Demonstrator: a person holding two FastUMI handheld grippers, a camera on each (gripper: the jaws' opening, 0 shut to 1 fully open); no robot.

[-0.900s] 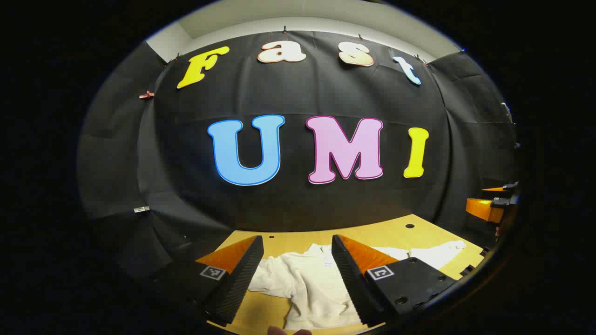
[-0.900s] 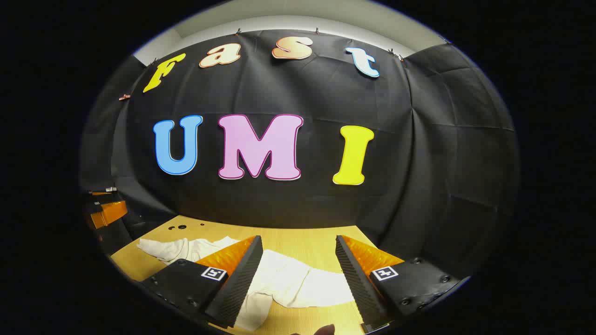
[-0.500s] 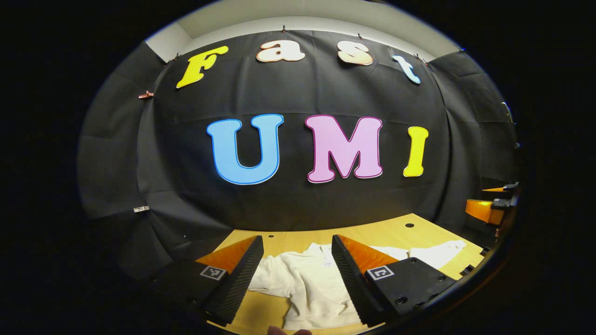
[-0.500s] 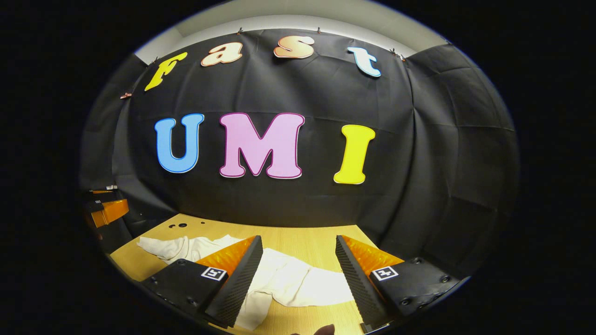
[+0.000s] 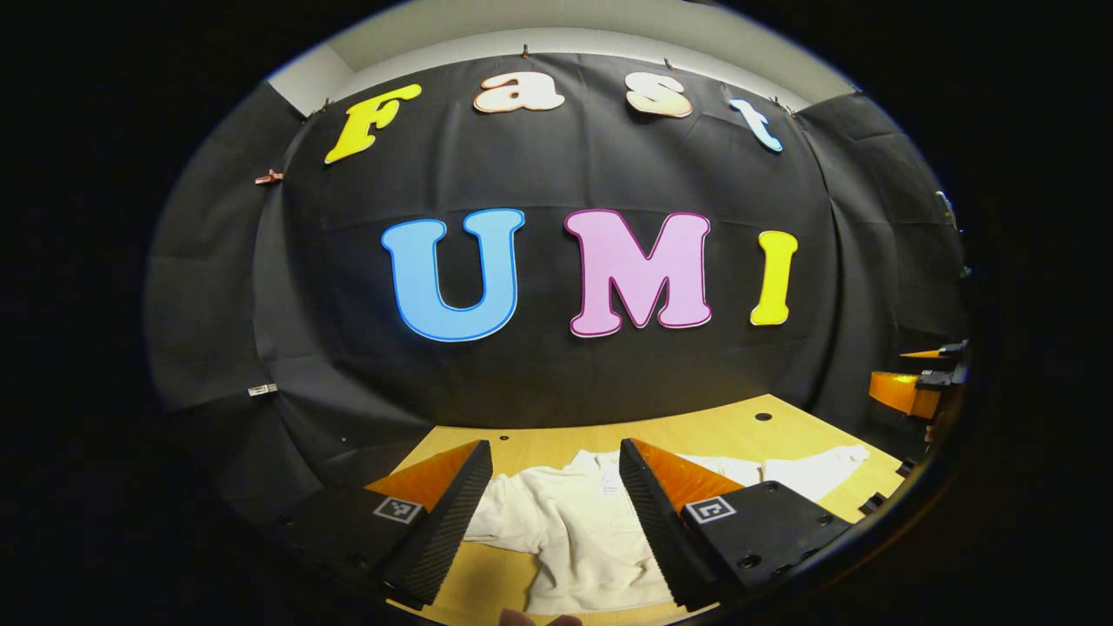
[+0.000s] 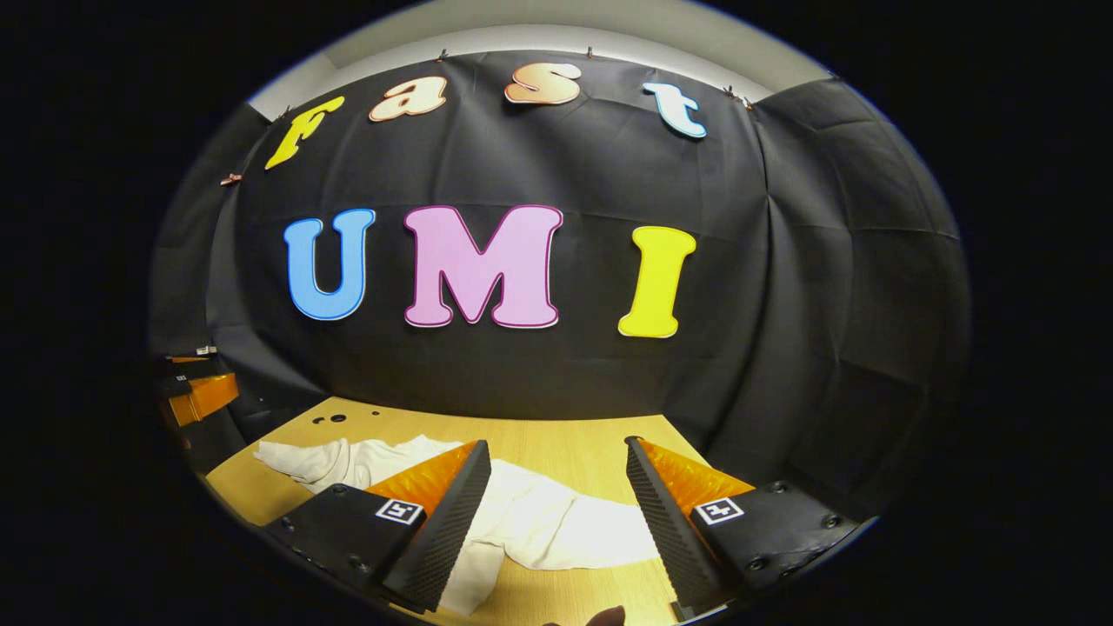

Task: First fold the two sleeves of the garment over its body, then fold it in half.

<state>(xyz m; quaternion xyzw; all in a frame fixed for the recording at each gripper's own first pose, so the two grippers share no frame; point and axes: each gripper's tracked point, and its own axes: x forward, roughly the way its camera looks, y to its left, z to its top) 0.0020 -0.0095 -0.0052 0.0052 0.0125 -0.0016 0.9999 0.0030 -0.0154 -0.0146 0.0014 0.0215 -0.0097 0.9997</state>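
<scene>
Wooden desk (image 5: 696, 435) carries the spread garment (image 5: 574, 530) below both grippers' parted fingers (image 5: 448, 513), sleeves (image 6: 574, 539) reaching sideways.

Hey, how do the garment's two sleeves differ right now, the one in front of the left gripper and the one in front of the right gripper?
In the left gripper view, the near sleeve bends back toward the white garment. In the right gripper view, the near sleeve reaches straight across the wooden table, away from the body. The first looks bunched and short, the second flatter and longer. Both lie unfolded between open fingers, ungripped.
</scene>
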